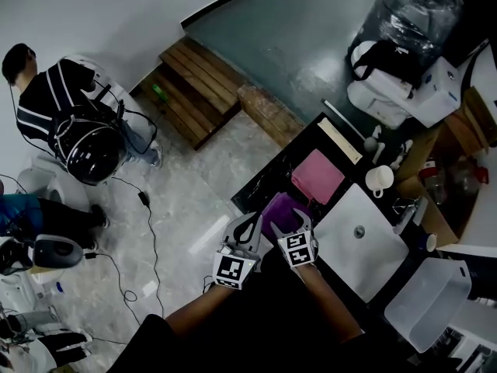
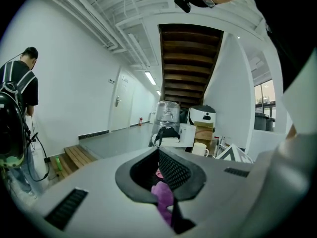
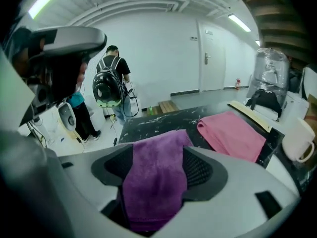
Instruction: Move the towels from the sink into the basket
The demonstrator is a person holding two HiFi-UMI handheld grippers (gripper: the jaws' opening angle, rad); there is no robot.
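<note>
Purple towel (image 3: 153, 192) lay draped between the right gripper's (image 3: 158, 170) jaws, which stood wide apart and did not press it. Left gripper (image 2: 161, 177) narrow, seemingly pinching a fold of the same towel.
</note>
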